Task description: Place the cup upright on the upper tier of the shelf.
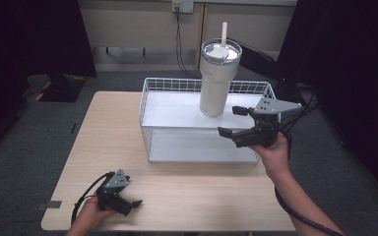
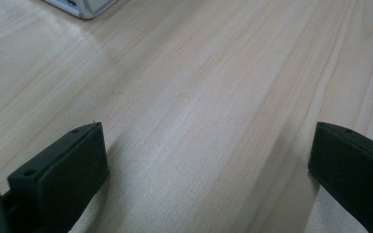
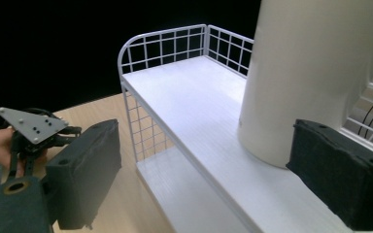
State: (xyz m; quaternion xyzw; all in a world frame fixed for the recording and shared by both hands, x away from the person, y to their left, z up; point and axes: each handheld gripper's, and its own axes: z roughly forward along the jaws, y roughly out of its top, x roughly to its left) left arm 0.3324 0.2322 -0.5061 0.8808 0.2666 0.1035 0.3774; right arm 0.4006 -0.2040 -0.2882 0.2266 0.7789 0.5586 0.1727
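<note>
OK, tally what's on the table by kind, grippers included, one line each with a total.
Tumbler with straw: 1
White wire shelf rack: 1
Hand-held grippers: 2, the left gripper and the right gripper, both open
Total: 4

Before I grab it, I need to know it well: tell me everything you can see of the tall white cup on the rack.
The tumbler is tall, cream-white and matte, wide above and narrower at the base. A clear round lid caps it and a pale straw stands up through it. It stands upright on the white wire rack's upper shelf, toward the right. The right gripper is open beside its base, not touching.
</note>
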